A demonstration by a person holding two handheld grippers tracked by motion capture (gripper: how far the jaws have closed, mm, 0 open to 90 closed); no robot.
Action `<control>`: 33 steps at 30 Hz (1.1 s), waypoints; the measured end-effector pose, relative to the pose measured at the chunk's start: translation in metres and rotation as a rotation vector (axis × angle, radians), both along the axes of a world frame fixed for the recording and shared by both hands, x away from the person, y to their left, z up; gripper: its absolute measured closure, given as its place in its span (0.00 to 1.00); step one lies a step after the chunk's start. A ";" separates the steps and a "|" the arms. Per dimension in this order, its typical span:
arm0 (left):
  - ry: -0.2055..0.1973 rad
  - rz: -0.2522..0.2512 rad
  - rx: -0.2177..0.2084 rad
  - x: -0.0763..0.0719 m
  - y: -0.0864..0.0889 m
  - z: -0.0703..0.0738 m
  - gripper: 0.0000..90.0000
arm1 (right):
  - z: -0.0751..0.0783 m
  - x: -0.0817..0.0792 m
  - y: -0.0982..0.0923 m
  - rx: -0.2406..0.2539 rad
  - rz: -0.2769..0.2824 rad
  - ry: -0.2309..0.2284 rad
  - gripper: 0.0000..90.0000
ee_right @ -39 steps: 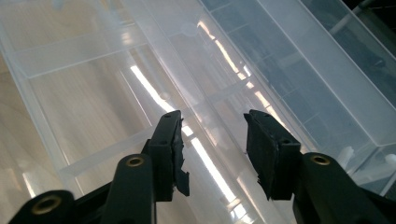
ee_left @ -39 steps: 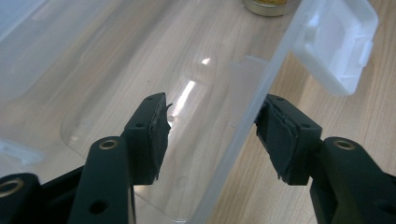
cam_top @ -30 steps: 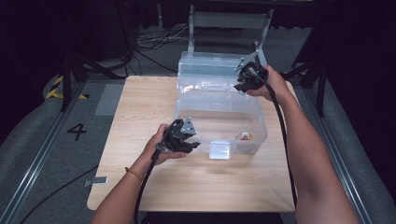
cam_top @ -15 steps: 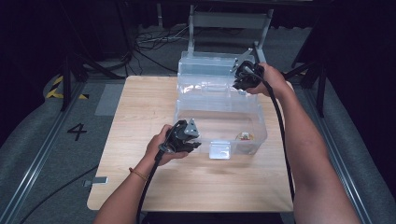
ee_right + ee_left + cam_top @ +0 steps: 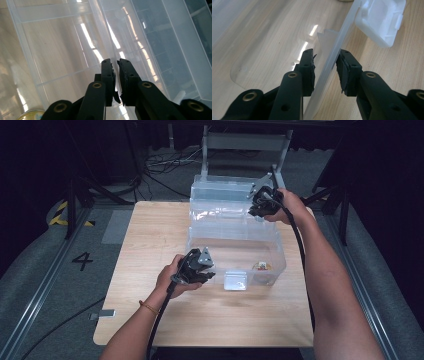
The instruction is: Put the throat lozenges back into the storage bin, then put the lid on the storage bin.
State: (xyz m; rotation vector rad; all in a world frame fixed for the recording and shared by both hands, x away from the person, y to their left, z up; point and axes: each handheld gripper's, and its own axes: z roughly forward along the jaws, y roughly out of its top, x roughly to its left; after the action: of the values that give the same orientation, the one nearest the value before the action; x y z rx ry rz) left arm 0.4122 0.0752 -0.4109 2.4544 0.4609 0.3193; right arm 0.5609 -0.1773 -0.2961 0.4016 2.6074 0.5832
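A clear plastic box (image 5: 280, 251) stands on the wooden table (image 5: 150, 235), its clear lid (image 5: 220, 190) tipped open behind it. My left gripper (image 5: 206, 268) is at the box's front left corner. In the left gripper view its jaws have just been closing and now pinch the front wall (image 5: 329, 62) of the box between the pads. My right gripper (image 5: 256, 210) is at the lid's right end. Its jaws have just been closing too and are shut on a thin clear edge of the lid (image 5: 116, 62).
A white latch flap (image 5: 235, 280) (image 5: 382, 22) hangs at the middle of the box's front. A small round tin (image 5: 261, 266) (image 5: 32, 115) lies inside at the front right. A metal frame (image 5: 245, 142) and cables stand behind the table.
Both hands stay where they were. The box, lid and tin have not shifted.
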 end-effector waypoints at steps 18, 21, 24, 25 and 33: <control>0.014 0.017 -0.017 0.001 0.000 0.000 0.75 | 0.005 -0.017 0.002 -0.005 0.025 -0.019 0.95; 0.016 0.018 -0.019 0.001 0.000 0.000 0.75 | 0.006 -0.022 0.001 -0.001 0.033 -0.023 0.95; 0.012 0.016 -0.013 0.001 0.000 0.000 0.75 | 0.009 -0.030 0.002 -0.010 0.049 -0.024 0.95; 0.012 0.018 -0.014 0.001 0.000 0.000 0.75 | 0.009 -0.033 0.002 -0.015 0.050 -0.028 0.96; 0.017 0.009 -0.015 0.002 0.000 -0.001 0.74 | 0.010 -0.055 0.006 -0.033 0.039 -0.054 0.95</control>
State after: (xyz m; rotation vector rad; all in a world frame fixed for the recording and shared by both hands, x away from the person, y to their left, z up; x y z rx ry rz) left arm 0.4139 0.0750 -0.4115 2.4431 0.4794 0.2981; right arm 0.5056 -0.1717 -0.2863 0.3210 2.5747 0.5553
